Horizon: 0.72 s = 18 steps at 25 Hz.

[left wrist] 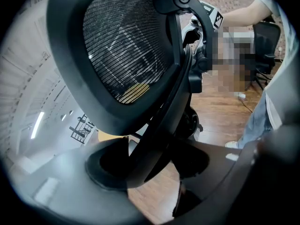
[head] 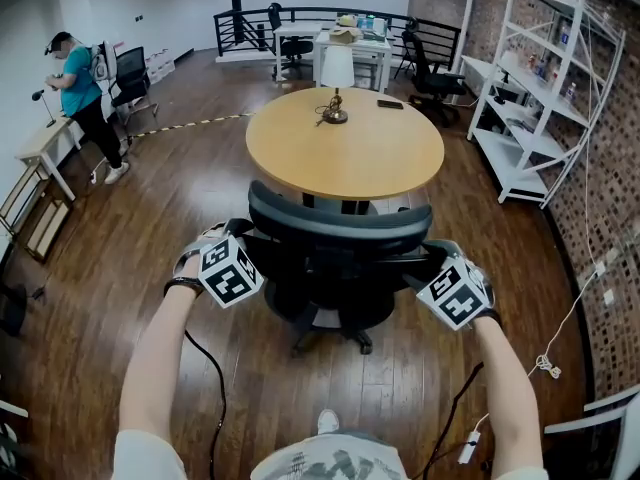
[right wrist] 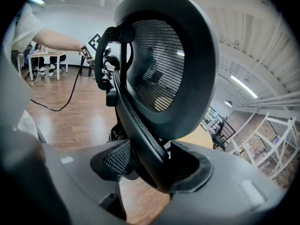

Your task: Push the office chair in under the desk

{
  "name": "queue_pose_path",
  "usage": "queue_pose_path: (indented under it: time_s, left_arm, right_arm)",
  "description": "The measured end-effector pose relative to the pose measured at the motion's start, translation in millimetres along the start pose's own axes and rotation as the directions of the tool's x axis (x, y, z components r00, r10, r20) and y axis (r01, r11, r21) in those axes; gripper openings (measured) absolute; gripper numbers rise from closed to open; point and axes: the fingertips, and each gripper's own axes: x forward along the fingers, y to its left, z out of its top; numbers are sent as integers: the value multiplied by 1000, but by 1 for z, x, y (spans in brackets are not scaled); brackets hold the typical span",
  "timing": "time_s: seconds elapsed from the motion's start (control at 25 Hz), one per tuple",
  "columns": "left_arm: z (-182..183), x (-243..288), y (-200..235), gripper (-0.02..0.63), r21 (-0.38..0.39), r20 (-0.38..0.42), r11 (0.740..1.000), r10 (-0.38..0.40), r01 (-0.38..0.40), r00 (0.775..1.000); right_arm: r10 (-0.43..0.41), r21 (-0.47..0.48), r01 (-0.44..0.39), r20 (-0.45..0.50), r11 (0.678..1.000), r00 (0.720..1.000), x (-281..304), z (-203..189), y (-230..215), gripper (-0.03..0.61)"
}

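Head view: chair point(head: 335, 230) backrest sits at the round surface point(head: 345, 153) edge, seat probably partly under. Its two sides are clenched by left tongs point(head: 243, 233) and right tongs point(head: 430, 255).

A person in a teal shirt point(head: 80, 93) stands at far left while white shelving point(head: 512, 164) lines the brick wall point(head: 610, 198)

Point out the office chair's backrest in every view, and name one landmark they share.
Head view: backrest at centre, seen from above, at the table's near edge.
Left gripper view: backrest mesh fills upper centre, frame running down between the jaws.
Right gripper view: backrest mesh upper centre, frame between the jaws.
Shared landmark: round wooden table.
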Motion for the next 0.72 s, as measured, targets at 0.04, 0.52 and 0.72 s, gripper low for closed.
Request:
queue_pose_path:
  time_s: [0.04, 0.52, 0.72]
  left_arm:
    - [1, 2, 2, 287, -1, 0, 1000, 3, -3, 1000]
    - [3, 8, 7, 288, -2, 7, 1000, 7, -7, 1000]
    - [3, 7, 7, 288, -4, 3, 1000, 8, -8, 1000]
  right_arm:
    - [-1, -2, 1, 0, 1000, 1000, 2, 0, -3, 264]
    - [9, -20, -9, 9, 1000, 1000, 8, 2, -11, 265]
    - [9, -20, -9, 8, 1000, 1000, 9, 2, -11, 265]
